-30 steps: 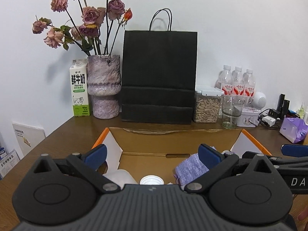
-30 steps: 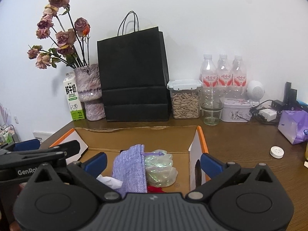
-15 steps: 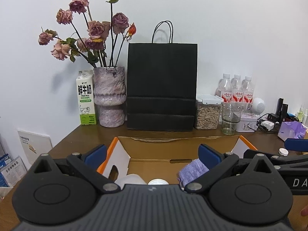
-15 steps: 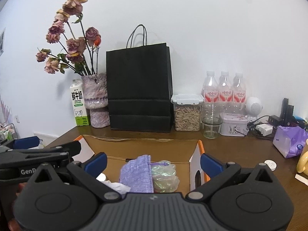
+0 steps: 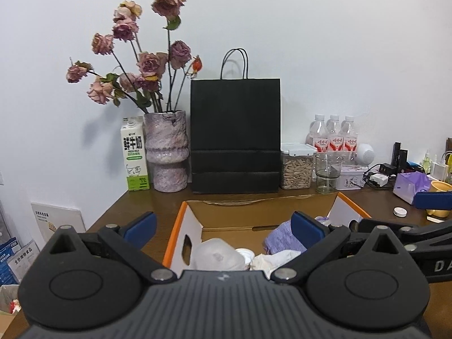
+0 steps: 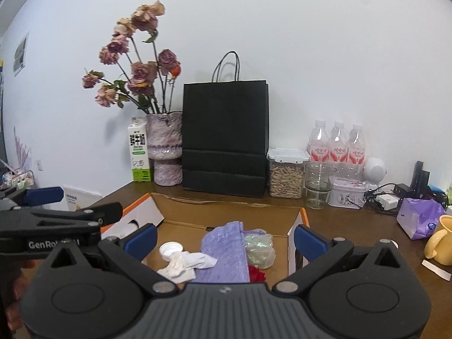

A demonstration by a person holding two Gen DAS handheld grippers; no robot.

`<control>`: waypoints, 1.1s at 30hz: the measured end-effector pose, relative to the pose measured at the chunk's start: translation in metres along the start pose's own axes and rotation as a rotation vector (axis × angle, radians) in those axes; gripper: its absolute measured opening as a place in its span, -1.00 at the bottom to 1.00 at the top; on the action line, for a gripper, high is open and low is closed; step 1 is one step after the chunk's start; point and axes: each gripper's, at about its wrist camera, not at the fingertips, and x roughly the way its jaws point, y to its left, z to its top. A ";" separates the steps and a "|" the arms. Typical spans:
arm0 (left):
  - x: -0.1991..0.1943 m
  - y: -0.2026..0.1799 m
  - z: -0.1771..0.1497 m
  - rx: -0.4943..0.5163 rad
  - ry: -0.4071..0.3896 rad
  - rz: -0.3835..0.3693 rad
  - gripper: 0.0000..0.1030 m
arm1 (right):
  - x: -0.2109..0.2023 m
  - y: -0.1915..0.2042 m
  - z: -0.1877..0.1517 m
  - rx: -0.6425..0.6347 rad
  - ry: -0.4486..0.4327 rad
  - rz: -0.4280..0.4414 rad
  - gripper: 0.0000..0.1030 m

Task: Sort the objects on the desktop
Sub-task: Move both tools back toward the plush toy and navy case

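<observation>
An open cardboard box (image 5: 180,226) (image 6: 226,212) with orange edges sits on the brown desk. Inside lie a purple cloth pouch (image 5: 279,237) (image 6: 226,251), a white cap (image 5: 245,253) (image 6: 170,248), a crumpled white tissue (image 6: 186,262), a clear plastic bag (image 6: 260,250) and something red (image 6: 257,274). My left gripper (image 5: 223,226) hangs open over the box's near left part, holding nothing. My right gripper (image 6: 225,240) is open and empty above the pouch. Each view also catches the other tool: the left gripper (image 6: 56,220) and the right gripper (image 5: 409,226).
Along the wall stand a milk carton (image 5: 134,155), a vase of dried roses (image 5: 166,152), a black paper bag (image 5: 236,135), a seed jar (image 5: 296,166), a glass (image 5: 327,172) and water bottles (image 5: 334,135). A purple tissue pack (image 6: 419,217), yellow mug (image 6: 440,243) and loose cap (image 5: 400,212) lie right.
Both grippers have lifted up and back from the box, so more of its contents and the wall show. Both stay open and empty.
</observation>
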 end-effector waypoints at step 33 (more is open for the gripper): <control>-0.081 0.058 -0.076 -0.036 0.164 0.128 1.00 | -0.063 -0.019 -0.099 0.098 0.237 -0.065 1.00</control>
